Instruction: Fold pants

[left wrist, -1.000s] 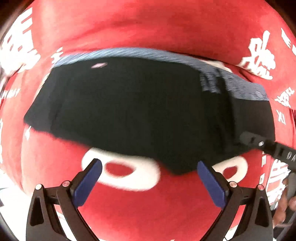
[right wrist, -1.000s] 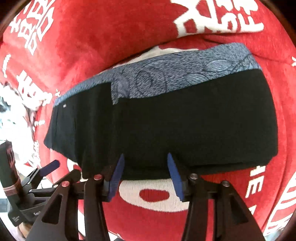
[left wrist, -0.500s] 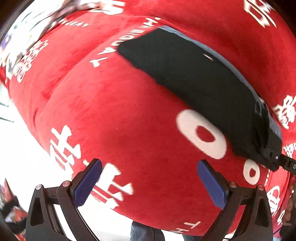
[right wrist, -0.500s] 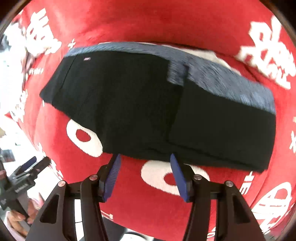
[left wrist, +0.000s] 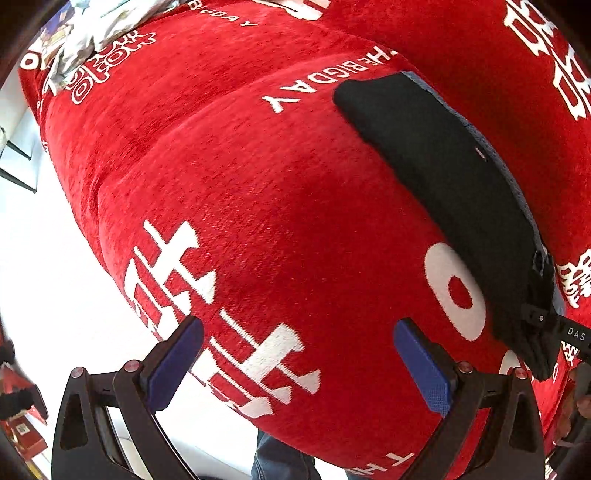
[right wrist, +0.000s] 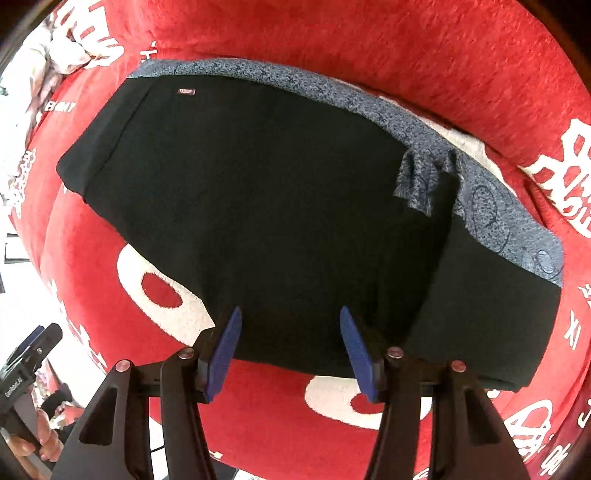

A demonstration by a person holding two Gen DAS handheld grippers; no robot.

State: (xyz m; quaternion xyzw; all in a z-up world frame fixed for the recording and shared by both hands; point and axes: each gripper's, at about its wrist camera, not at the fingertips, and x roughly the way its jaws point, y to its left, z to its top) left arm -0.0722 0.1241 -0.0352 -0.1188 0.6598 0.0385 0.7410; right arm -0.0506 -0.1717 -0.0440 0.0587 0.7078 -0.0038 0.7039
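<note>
The black pants [right wrist: 266,206] lie folded into a flat rectangle on the red blanket [right wrist: 424,55], with a blue-grey patterned band [right wrist: 491,206] along the far edge. My right gripper [right wrist: 291,345] is open, its blue pads at the near edge of the pants with nothing between them. In the left wrist view the pants [left wrist: 454,177] lie at the far right. My left gripper [left wrist: 299,363] is wide open and empty over bare red blanket [left wrist: 258,184], well left of the pants. The right gripper's tip [left wrist: 554,328] shows at the pants' near corner.
The red blanket carries white characters and rings [right wrist: 173,295] and drops off at its near edge to a white floor [left wrist: 44,258]. Crumpled light cloth [left wrist: 96,26] lies at the far left. The other hand-held gripper [right wrist: 26,362] shows low left in the right wrist view.
My left gripper has swung left, away from the pants, which slid to the right edge of its view. My right gripper has shifted left along the near edge of the pants and stays open.
</note>
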